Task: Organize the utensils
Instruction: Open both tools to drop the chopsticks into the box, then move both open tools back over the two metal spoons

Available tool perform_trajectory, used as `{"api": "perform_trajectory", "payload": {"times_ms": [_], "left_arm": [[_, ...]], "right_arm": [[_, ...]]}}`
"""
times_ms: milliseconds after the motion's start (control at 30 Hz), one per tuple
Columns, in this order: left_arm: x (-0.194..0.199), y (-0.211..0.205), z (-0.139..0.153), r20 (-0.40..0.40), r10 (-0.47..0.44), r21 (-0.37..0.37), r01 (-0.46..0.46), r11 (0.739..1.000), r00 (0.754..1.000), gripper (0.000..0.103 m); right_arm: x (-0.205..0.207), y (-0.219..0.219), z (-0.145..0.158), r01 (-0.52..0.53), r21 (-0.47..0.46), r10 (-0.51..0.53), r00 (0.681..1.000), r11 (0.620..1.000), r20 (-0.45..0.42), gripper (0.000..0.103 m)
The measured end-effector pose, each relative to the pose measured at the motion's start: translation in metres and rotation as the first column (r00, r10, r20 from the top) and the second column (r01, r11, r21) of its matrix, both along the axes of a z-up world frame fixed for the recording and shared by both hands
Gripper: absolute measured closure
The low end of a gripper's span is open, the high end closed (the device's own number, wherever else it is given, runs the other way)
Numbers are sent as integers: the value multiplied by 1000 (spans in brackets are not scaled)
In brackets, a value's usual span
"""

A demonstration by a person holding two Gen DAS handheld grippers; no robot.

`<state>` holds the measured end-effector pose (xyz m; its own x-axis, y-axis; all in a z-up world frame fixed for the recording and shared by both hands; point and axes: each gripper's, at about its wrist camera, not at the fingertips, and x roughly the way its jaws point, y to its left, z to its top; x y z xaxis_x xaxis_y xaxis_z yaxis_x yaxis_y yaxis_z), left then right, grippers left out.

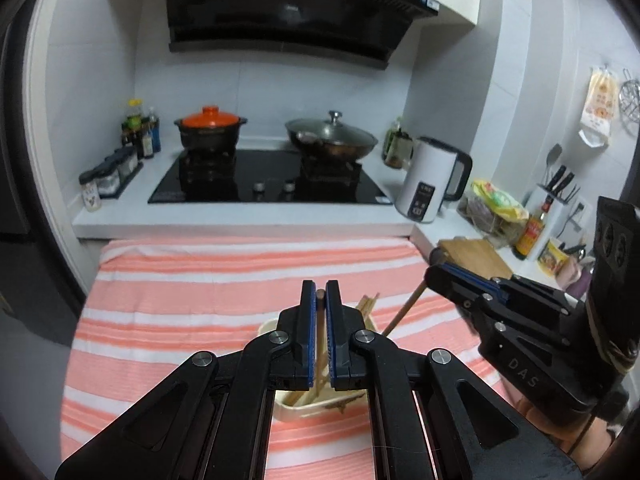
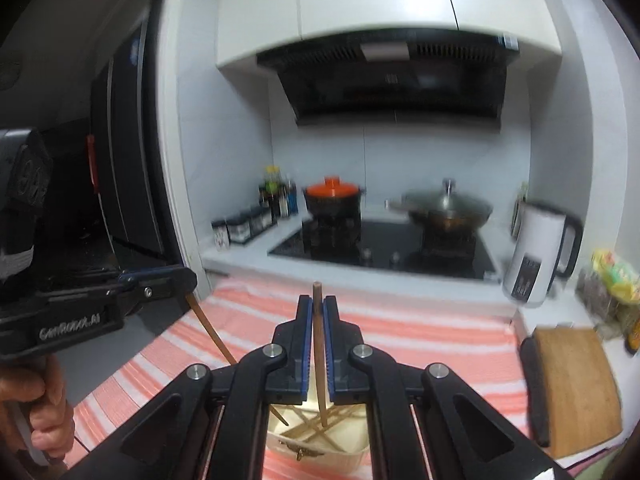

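A cream holder [image 1: 298, 410] with several pale chopsticks in it stands on the pink striped cloth [image 1: 200, 280], just under both grippers. My left gripper [image 1: 320, 286] is shut on a dark brown chopstick [image 1: 320, 312] that points down into the holder. My right gripper [image 2: 318, 304] is shut on a second brown chopstick [image 2: 319, 344], whose tip reaches in among the pale ones in the holder [image 2: 320, 450]. In each view the other gripper shows from the side: the right gripper [image 1: 434, 270] with its chopstick [image 1: 404, 312], and the left gripper [image 2: 188, 280] with its chopstick [image 2: 212, 332].
Behind the cloth is a black hob [image 1: 264, 184] with an orange-lidded pot [image 1: 210, 132] and a lidded wok [image 1: 332, 138]. Spice jars [image 1: 106, 178] stand at the left, a white kettle [image 1: 434, 180] and a wooden board [image 2: 576, 388] at the right. A dark fridge [image 2: 120, 160] stands far left.
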<state>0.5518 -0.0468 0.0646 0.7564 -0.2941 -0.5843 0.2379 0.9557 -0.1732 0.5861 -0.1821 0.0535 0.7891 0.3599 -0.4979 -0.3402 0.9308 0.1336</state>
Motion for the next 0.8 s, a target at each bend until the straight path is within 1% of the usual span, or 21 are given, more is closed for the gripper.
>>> {"api": "perform_trajectory", "payload": {"times_ms": [67, 167, 233, 267, 300, 333, 367, 400, 433, 467, 533, 600, 633, 733, 800], "left_arm": [[12, -3, -15, -52, -10, -1, 10, 1000, 999, 101], [24, -6, -35, -111, -19, -7, 18, 1000, 994, 100], [28, -8, -44, -141, -32, -15, 30, 999, 990, 99], [28, -8, -49, -156, -35, -17, 33, 999, 987, 93], [28, -9, -51, -166, -38, -18, 36, 999, 985, 73], [25, -8, -53, -172, -38, -17, 36, 999, 984, 57], [21, -7, -53, -164, -35, -13, 33, 999, 986, 30], [15, -5, -51, -146, -28, -6, 28, 1000, 989, 20], [10, -2, -50, -132, -24, 2, 25, 1000, 991, 19], [1, 1, -48, -128, -27, 10, 29, 1000, 991, 19], [-15, 11, -47, -126, -37, 13, 39, 999, 991, 17], [-36, 23, -49, -119, -34, 20, 36, 999, 992, 9], [-46, 29, -51, -119, -32, 27, 35, 999, 992, 8], [-90, 50, -66, -129, -22, 52, 29, 998, 991, 5], [-122, 64, -82, -151, -8, 62, 17, 998, 989, 5]], "right_arm": [[20, 0, -18, -8, -3, 7, 996, 1000, -88, 97], [38, 2, -41, -18, -26, 13, 984, 1000, -179, 97], [45, 1, -53, -34, -10, 31, 971, 999, -238, 97], [48, 0, -57, -39, 8, 39, 964, 999, -261, 95], [50, -3, -61, -36, 18, 39, 961, 999, -274, 94], [50, -5, -62, -29, 27, 35, 960, 999, -278, 92], [48, -7, -63, -23, 36, 32, 961, 999, -274, 76], [43, -9, -62, -13, 45, 24, 965, 999, -262, 45], [39, -11, -60, -3, 53, 16, 970, 999, -243, 33], [32, -14, -56, 2, 57, 11, 974, 998, -224, 30], [18, -18, -55, 2, 59, 10, 980, 998, -197, 30], [-5, -22, -51, 5, 35, 1, 988, 999, -154, 30], [-16, -22, -50, 0, 18, 3, 991, 1000, -135, 29], [-60, -26, -50, -19, -29, 17, 998, 999, -66, 29], [-96, -30, -54, -15, -42, 14, 1000, 999, -18, 23]]}}
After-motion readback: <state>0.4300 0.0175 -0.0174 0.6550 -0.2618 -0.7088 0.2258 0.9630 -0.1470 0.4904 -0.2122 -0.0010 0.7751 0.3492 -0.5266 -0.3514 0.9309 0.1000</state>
